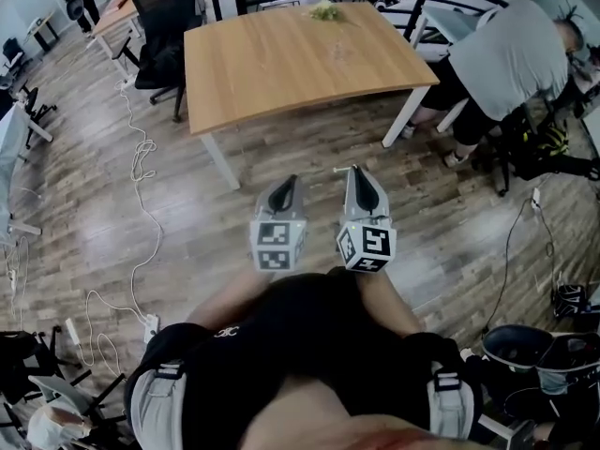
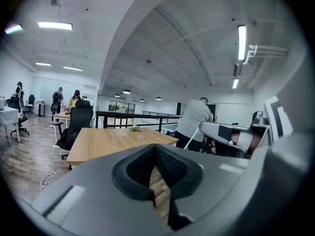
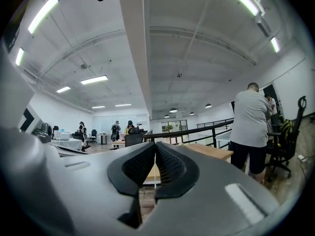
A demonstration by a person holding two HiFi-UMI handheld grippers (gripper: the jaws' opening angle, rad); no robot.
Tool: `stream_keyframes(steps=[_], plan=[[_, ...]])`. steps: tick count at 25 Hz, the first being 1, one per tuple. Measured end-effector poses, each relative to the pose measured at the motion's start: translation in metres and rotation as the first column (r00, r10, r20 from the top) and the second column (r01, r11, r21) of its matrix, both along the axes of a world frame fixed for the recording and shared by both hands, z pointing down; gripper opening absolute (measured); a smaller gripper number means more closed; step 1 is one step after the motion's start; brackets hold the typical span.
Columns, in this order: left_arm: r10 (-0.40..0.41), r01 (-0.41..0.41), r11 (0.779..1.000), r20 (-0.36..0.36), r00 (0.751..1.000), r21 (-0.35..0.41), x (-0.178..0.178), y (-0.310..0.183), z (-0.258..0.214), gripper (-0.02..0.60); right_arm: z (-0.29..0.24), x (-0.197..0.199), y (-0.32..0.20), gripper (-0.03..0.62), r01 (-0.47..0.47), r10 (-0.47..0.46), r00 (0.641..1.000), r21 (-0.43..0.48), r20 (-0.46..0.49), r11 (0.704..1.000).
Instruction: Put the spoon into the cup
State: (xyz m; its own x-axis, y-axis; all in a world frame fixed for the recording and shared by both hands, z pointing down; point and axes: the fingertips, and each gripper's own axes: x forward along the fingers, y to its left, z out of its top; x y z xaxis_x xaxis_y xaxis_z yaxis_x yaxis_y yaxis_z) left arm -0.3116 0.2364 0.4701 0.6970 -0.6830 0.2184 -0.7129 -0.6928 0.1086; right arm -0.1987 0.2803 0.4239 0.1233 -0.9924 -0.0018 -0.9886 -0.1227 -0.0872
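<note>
No spoon or cup shows in any view. In the head view both grippers are held side by side close to the person's body, over the wooden floor and short of the table. My left gripper (image 1: pixel 292 181) is shut with nothing between its pads, and its jaw tips meet in the left gripper view (image 2: pixel 155 154). My right gripper (image 1: pixel 354 171) is likewise shut and empty (image 3: pixel 155 151). Both point toward a light wooden table (image 1: pixel 300 64) whose top is bare apart from a small greenish clump (image 1: pixel 325 10) near its far edge.
A person in a grey shirt (image 1: pixel 516 54) bends over at the right of the table. A black office chair (image 1: pixel 169 26) stands at the table's left. White cables (image 1: pixel 141 167) trail over the floor on the left. Bags and gear (image 1: pixel 548 350) lie at the lower right.
</note>
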Motion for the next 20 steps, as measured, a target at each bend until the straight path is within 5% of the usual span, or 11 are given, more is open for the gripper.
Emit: stream_keyframes(steps=[12,20], plan=[[-0.010,0.010,1.000,-0.016,1.000,-0.010,0.020,-0.032,0.011,0.011,0.013,0.012,-0.042,0.011,0.038,-0.039,0.999,-0.016,-0.018,0.999],[-0.021,0.021,1.000,-0.016,1.000,0.011,0.073,-0.089,0.001,0.011,0.008,0.063,-0.100,0.011,0.058,-0.058,0.998,0.003,-0.029,0.998]])
